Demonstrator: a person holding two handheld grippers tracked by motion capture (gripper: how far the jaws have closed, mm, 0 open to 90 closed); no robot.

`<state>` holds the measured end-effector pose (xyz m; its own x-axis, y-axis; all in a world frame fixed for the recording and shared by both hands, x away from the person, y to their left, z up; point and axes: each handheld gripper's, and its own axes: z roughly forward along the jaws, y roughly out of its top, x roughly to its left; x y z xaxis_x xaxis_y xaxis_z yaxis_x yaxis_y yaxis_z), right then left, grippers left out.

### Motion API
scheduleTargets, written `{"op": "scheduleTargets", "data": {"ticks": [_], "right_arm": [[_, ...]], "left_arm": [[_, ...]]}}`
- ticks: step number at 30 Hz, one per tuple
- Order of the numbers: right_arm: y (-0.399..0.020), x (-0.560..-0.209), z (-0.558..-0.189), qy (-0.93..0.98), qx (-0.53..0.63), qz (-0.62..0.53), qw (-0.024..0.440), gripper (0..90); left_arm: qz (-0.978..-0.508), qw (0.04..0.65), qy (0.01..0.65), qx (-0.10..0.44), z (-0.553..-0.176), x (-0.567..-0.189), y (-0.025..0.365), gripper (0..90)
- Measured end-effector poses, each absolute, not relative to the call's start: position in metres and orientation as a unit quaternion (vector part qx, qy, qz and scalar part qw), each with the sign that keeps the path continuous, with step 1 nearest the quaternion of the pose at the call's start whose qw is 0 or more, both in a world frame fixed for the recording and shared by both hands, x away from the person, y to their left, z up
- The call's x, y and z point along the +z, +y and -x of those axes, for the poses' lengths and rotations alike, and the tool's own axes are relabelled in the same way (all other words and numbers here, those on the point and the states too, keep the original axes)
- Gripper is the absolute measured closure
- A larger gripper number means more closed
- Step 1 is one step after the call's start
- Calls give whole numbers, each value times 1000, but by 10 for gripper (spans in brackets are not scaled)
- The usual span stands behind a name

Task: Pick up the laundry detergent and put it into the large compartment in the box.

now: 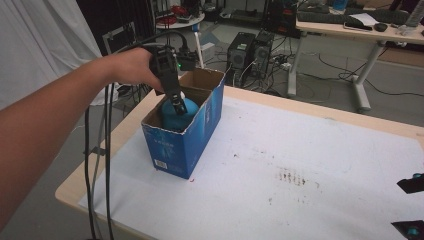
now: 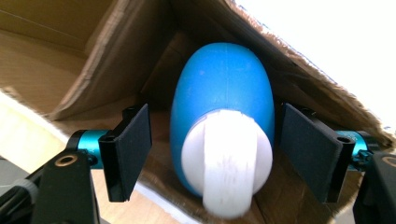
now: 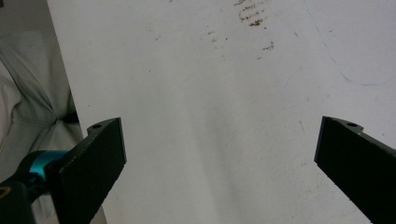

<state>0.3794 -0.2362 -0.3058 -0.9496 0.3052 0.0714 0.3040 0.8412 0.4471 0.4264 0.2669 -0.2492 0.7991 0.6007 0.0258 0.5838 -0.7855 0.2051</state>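
A blue egg-shaped bottle (image 1: 176, 116) with a white cap (image 2: 229, 163) lies inside an open blue cardboard box (image 1: 186, 142) at the table's left side. My left gripper (image 1: 177, 104) reaches down into the box. In the left gripper view its jaws (image 2: 217, 151) stand either side of the bottle (image 2: 224, 88), and a narrow gap shows at each pad, so it is open. The box's brown inner wall (image 2: 116, 51) surrounds them. My right gripper (image 1: 411, 206) sits at the table's near right edge, open over the bare white cover (image 3: 215, 116), with nothing between its jaws (image 3: 219, 158).
The white cover (image 1: 300, 165) has brown stains (image 1: 292, 177) near its middle. Black cables (image 1: 100, 165) hang off the table's left edge. Computer towers (image 1: 250, 55), a desk (image 1: 360, 35) and a white curtain (image 1: 40, 45) stand beyond the table.
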Motion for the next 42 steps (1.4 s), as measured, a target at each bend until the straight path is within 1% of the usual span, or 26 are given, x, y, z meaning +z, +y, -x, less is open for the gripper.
{"op": "scheduleTargets", "data": {"ticks": [9,10,11,13,21,22,25,27,30,34,36,37,39,41,42], "right_arm": [[-236,-305,-378,959,234,-157,1,11],[-236,-305,-378,960,234,-156,1,11],[-236,-305,-378,960,234,-156,1,11],[-236,-304,-378,959,235,-158,2,11],[-238,-304,-378,958,238,-158,4,11],[-239,-303,-378,958,239,-160,5,11],[-239,-303,-377,958,239,-160,4,11],[-239,-303,-377,957,240,-162,6,11],[-240,-302,-376,957,241,-162,7,11],[-241,-301,-374,957,242,-163,7,11],[-241,-301,-373,956,243,-162,8,11],[-241,-301,-373,957,243,-161,9,11],[-241,-300,-372,956,243,-162,9,11],[-241,-300,-372,956,244,-159,10,11],[-241,-300,-371,957,244,-159,10,11]], "left_arm": [[-941,123,310,53,-423,-220,263,259],[-941,123,308,59,-422,-213,260,235],[-941,123,308,59,-422,-213,260,181],[-939,123,314,72,-420,-204,256,165],[-943,126,292,96,-414,-175,231,166],[-947,129,279,91,-413,-172,224,166],[-951,130,267,87,-413,-170,217,166],[-950,135,271,79,-414,-170,209,165],[-950,138,264,89,-416,-169,195,166],[-953,153,246,83,-417,-169,180,166],[-955,156,237,88,-418,-171,170,165],[-956,155,232,89,-418,-172,166,158],[-958,147,228,94,-419,-174,159,71],[-960,144,220,99,-420,-176,153,57],[-960,145,222,95,-421,-178,149,16]]}}
